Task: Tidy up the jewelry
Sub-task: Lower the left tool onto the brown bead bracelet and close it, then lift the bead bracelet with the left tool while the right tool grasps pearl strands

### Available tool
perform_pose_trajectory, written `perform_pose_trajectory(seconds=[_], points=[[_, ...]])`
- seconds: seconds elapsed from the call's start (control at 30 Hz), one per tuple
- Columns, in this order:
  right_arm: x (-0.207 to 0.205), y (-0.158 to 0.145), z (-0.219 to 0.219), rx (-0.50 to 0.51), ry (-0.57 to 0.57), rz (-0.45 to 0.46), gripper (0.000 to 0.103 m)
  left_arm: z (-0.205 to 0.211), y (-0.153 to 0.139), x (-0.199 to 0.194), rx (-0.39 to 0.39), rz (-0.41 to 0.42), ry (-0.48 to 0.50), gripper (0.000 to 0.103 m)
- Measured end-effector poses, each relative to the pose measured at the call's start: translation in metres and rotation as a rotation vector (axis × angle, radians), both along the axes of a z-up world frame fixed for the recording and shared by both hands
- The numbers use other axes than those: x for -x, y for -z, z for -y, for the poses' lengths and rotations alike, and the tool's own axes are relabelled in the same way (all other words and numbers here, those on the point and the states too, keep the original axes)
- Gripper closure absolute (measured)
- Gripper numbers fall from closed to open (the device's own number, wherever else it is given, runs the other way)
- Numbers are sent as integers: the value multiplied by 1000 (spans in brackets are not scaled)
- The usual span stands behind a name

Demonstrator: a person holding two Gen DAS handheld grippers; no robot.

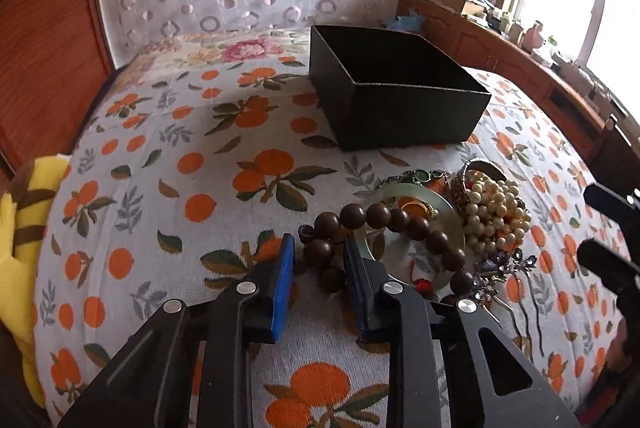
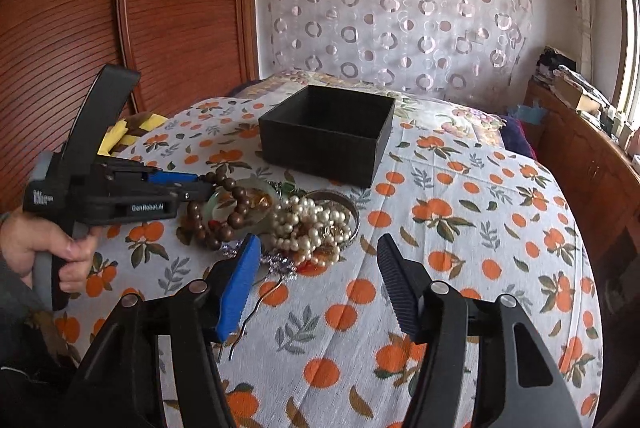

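We read one legible marking: "GenRobot.AI", in white letters on a small dark plate on the side of the left gripper (image 2: pixel 196 184) body, seen from the right wrist view. We note a second white label on the rear block of the same gripper, above the hand (image 2: pixel 48 252); its characters are too small and blurred for us to read. We find no readable text in the left wrist view.
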State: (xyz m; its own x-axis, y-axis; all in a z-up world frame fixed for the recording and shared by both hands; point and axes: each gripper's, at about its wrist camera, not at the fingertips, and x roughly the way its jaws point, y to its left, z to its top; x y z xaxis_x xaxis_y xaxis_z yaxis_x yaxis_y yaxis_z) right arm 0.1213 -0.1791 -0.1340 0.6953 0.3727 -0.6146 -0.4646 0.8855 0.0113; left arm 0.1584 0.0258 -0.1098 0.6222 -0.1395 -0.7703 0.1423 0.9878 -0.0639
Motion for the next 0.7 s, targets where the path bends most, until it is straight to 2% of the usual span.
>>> perform_pose_trajectory(seconds=[0.07, 0.3, 0.5, 0.7], points=[[-5, 1, 0, -3, -11, -13, 40, -3, -1, 0, 15, 2, 2, 89], [-34, 12, -14, 3, -71, -80, 51, -9, -30, 24, 63, 103, -9, 89], [-58, 20, -25, -1, -84, -137, 51, -4, -53, 44, 89, 167, 13, 89], [-75, 33, -32, 14, -81, -193, 51, 5, -62, 52, 98, 189, 35, 89]])
